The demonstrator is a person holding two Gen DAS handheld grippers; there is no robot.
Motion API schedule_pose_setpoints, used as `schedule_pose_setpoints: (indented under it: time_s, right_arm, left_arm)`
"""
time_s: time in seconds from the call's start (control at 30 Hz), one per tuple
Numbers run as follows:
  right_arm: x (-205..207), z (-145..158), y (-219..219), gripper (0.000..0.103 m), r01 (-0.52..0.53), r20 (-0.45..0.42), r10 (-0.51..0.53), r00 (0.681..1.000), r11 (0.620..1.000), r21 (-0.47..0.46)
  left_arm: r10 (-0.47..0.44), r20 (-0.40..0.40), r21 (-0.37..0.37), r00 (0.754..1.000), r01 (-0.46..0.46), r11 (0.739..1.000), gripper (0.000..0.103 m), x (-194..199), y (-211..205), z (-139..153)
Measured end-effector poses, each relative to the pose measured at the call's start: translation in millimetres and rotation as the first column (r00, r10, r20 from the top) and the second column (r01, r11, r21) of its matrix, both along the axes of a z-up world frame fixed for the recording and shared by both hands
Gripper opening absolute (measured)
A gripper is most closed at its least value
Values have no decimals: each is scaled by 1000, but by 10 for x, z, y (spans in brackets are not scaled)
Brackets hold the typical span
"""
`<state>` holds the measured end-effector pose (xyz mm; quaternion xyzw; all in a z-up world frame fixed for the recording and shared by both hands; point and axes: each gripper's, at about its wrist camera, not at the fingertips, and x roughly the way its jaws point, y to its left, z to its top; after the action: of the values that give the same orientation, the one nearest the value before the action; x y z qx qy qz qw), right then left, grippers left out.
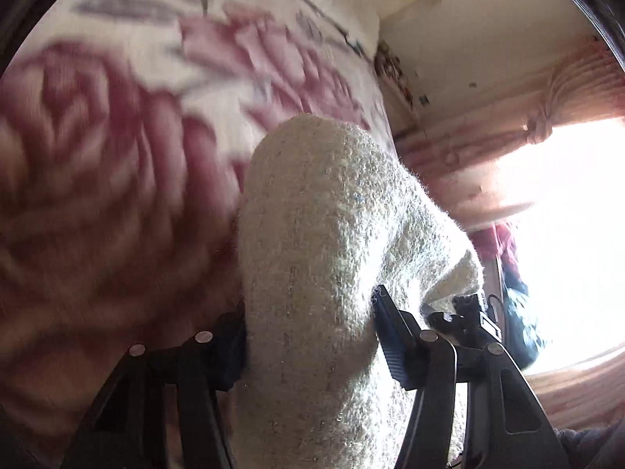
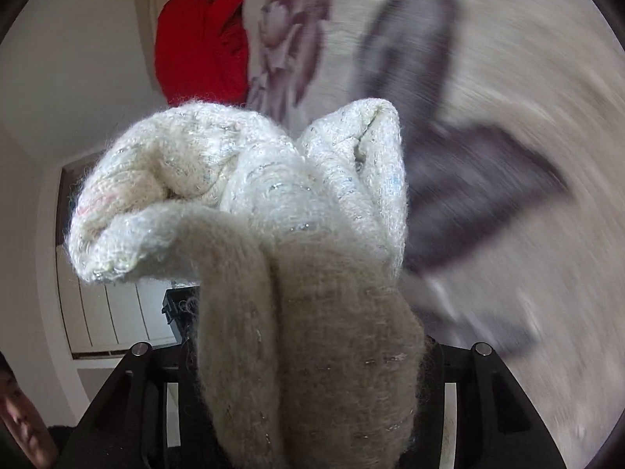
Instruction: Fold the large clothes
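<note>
Daylight enters from a window point(image 1: 578, 234) at the right of the left wrist view, overexposed to featureless white, with glare washing over the adjacent pink curtain point(image 1: 508, 144). The fuzzy white knit garment point(image 1: 332, 234) is sharp and evenly lit in both views, its near folds shaded grey-brown in the right wrist view point(image 2: 312, 332), whereas the floral blanket point(image 1: 97, 176) behind it is smeared by motion blur, streaked in arcs in the right wrist view point(image 2: 508, 156). Fisheye distortion curves walls and edges, and a dark circular vignette clips the corners of each frame.
</note>
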<state>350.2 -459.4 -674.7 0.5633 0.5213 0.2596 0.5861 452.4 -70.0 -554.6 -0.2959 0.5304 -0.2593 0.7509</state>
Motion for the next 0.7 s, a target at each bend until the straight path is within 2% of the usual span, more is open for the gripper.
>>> schedule_pose_setpoints:
  time_s: [0.1,0.2,0.3,0.4,0.43,0.47,0.5,0.57,0.6,0.67,0.7]
  right_arm:
    - [693,109,270,53,-42,48,43,998,999,-21]
    - [1398,139,539,53,-77,99,82,992,996,-46]
    - [2070,158,676,53,-98,118,105,988,993,-59]
    - [2509,-41,770,53,-117,97,126,987,989,-92]
    - [2589,-122,807,54,-131,77,140,987,984,-120]
    - [2625,-176,833,61,-144,56,155,986,976,-161]
    - [2619,-223,841,65,-164,42,175,984,966,-199]
    - [2577,-144,845,90,-187,50,209,977,940,-286]
    - [2438,-47,807,95,-207,56,241,969,912,-354]
    - [2181,131,759,97,-237,68,315,947,823,-516]
    - [2059,128,708,97,-242,63,334,940,789,-565]
  left_arm:
    - [50,36,16,998,-51,999,55,503,287,50]
    - [94,64,26,993,-96,995,55,1059,518,-27]
    - [123,60,36,991,-125,991,55,1493,686,-256]
    - [107,-19,68,994,-106,992,57,1712,816,-705]
    - [92,-43,84,995,-88,993,62,1772,816,-780]
    - [82,-52,85,995,-77,993,64,1774,823,-849]
    - [76,-48,59,996,-74,996,64,1748,851,-860]
    - [71,-54,54,996,-68,996,65,1684,881,-784]
    - [69,-52,82,996,-64,995,65,1640,882,-730]
    - [67,-30,156,997,-61,986,65,1523,872,-597]
    - [66,-18,195,998,-61,979,65,1469,865,-548]
